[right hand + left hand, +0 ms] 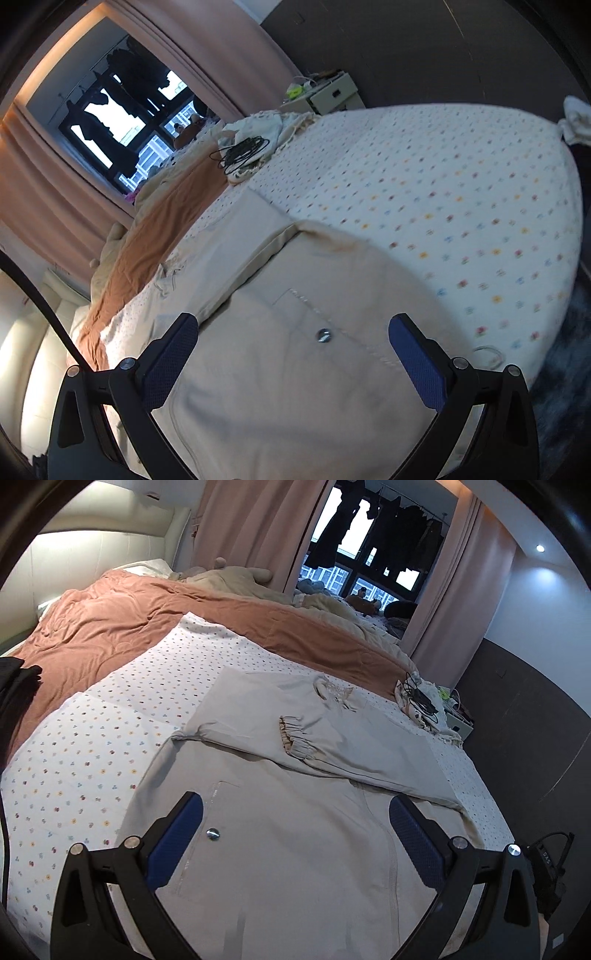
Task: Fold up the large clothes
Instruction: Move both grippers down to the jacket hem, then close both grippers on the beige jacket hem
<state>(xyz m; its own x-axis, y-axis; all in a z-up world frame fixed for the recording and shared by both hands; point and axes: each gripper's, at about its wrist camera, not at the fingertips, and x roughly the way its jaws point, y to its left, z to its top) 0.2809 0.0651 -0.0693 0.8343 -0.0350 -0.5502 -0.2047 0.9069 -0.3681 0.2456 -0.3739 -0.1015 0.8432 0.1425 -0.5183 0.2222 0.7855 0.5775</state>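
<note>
Both grippers, left gripper [295, 834] and right gripper [293, 350], hover with fingers spread wide and empty over a beige jacket [280, 867] lying flat near the bed's [92, 738] edge.

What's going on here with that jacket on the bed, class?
A person holds a gripper in each hand over a beige jacket spread flat on a dotted bedsheet. One sleeve is already folded across the body. The left gripper and the right gripper both hover open above the fabric, fingers apart, gripping nothing. A brown duvet lies pushed back behind. The folding is partway done.
</note>
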